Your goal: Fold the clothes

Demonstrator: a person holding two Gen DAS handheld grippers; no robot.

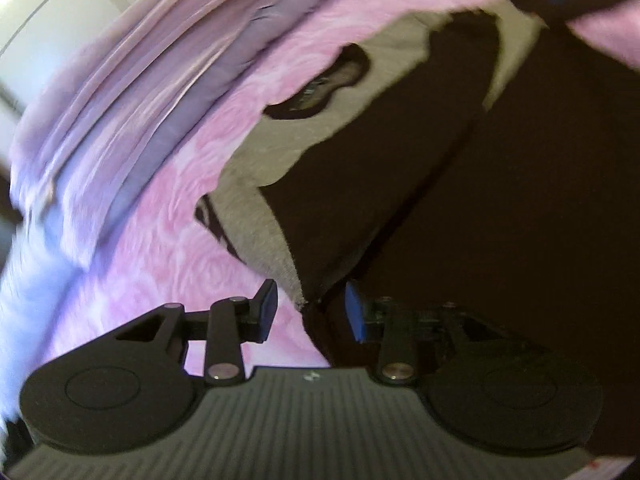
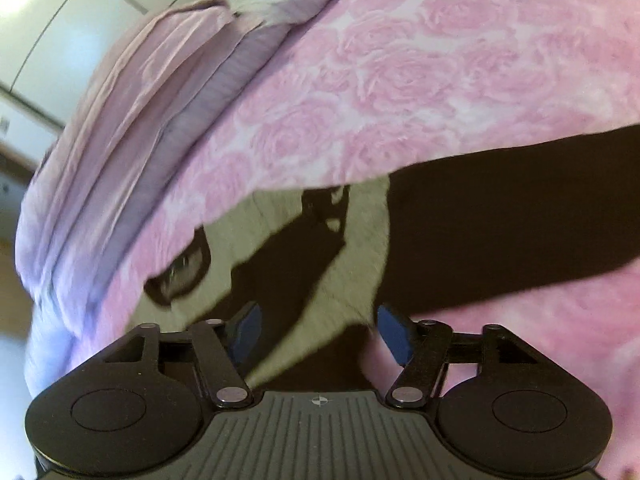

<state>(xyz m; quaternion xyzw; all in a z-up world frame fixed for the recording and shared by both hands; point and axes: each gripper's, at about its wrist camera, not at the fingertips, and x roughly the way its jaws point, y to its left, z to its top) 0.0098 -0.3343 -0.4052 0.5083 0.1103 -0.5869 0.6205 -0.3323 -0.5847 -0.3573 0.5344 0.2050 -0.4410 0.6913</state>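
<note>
My black and grey garment (image 1: 420, 168) lies spread on the pink rose-print bedcover (image 1: 168, 248). In my left view it fills everything from twelve round to four o'clock; its grey lining edge runs from about one o'clock down to a corner right at the middle, and open bedcover lies from seven to ten o'clock. A stack of folded pale pink sheets (image 1: 120, 92) borders that room at ten to eleven o'clock. My left tongs (image 1: 310, 312) are partly open, the garment's frayed corner between the blue pads but not pinched.

In my right view the garment (image 2: 500, 240) stretches from centre out to three o'clock, with bare bedcover (image 2: 420, 80) above at twelve to two and more at four o'clock. The sheets (image 2: 132, 152) sit at nine to eleven. My right tongs (image 2: 320, 332) stand open wider, grey and black cloth lying between the pads; whether a pad touches it I cannot tell through the blur.
</note>
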